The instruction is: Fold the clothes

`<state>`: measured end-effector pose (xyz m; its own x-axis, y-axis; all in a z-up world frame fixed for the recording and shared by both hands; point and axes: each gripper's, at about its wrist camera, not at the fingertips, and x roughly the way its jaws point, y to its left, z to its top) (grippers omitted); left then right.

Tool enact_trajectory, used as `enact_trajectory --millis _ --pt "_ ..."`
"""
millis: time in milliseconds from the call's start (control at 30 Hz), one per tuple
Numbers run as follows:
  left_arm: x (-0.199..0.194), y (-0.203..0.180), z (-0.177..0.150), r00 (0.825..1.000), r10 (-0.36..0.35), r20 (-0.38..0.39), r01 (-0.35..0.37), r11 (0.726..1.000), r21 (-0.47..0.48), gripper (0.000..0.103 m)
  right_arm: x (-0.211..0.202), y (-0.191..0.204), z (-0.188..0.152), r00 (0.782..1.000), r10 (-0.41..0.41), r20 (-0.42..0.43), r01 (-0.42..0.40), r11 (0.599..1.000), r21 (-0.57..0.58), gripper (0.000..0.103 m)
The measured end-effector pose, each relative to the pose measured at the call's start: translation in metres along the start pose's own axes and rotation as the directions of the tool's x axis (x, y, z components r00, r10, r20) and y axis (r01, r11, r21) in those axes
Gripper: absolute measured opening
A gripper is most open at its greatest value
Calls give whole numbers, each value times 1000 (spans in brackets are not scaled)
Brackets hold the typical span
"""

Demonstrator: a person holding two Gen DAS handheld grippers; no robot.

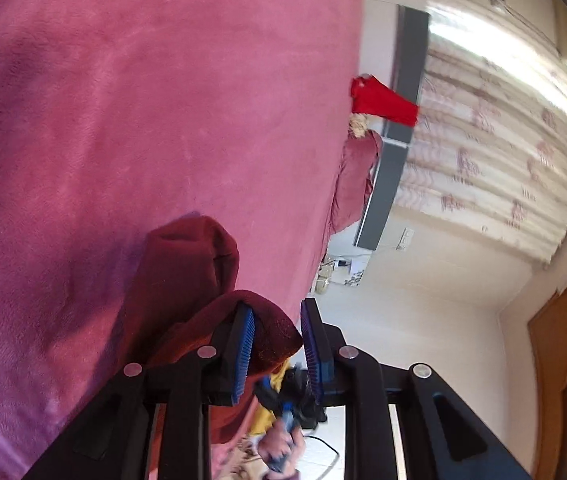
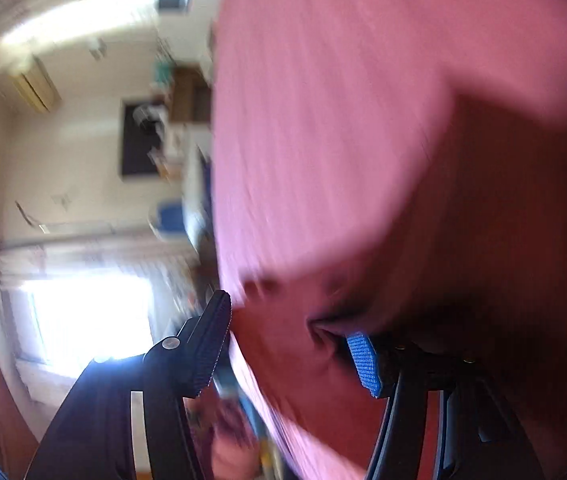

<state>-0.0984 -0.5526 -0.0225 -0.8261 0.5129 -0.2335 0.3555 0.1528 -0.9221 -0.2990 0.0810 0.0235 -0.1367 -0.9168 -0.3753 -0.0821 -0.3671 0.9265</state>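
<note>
Two grippers: both are in the dark red fleece garment (image 1: 187, 272), which hangs bunched over the pink plush bedspread (image 1: 143, 100).
Left gripper (image 1: 277, 340): my fingers stand apart, a fold of the fleece lying between them and draped over the left-hand blue pad (image 1: 243, 352); nothing is pinched tight that I can see.
Right gripper (image 2: 295, 344): fingers wide apart, the cloth (image 2: 463, 240) pressed between them and hiding most of the right-hand pad (image 2: 363, 364); I cannot tell whether it bears on the cloth.
Handling: I judge it soft, thick and floppy, light enough to lift but prone to sag and slide off ribbed pads; a hem or seam edge would grip better than the bulky middle.
Left view only: the garment's rolled end at 10 o'clock from my fingers, a red cloth (image 1: 383, 104) at the bed's far edge at 2 o'clock, flowered curtains (image 1: 491, 140).
Right view only: a bright window (image 2: 91, 312) at 9 o'clock, motion-blurred shelves beyond the bedspread (image 2: 323, 100).
</note>
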Motion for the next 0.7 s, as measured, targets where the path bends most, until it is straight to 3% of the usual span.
enact_trajectory --millis 67,233,333,367,467,533,600,667,700 --pt "-3 -3 7 1000 -14 4 15 1000 -21 23 -11 3 -10 1000 -9 26 10 999 -39 59" --pt "-10 2 3 991 66 -120 -69 998 -13 23 -41 10 -37 996 -31 87 43 990 -138 59" --pt "-19 12 -2 985 89 -146 -91 996 -5 23 -60 14 -54 991 -42 124 66 978 -196 59" --pt "-21 16 -5 985 75 -153 -78 997 -15 23 -66 16 -59 990 -45 137 74 974 -215 59" --pt "-14 25 -15 979 -115 -170 92 986 -140 23 -77 17 -77 985 -57 161 98 960 -264 59" --pt "-16 25 -18 973 -193 -123 170 970 -173 23 -73 7 -88 988 -62 142 98 959 -265 59" --pt "-21 17 -21 972 -224 -67 212 966 -149 23 -67 -10 -97 993 -57 106 81 967 -241 59" --pt "-21 -4 -44 998 -61 -35 64 995 76 25 -72 -27 -100 979 -120 163 151 971 -188 59" --pt "-21 -15 -56 1000 24 -5 -22 981 192 25 -76 -34 -100 970 -148 195 181 969 -165 56"
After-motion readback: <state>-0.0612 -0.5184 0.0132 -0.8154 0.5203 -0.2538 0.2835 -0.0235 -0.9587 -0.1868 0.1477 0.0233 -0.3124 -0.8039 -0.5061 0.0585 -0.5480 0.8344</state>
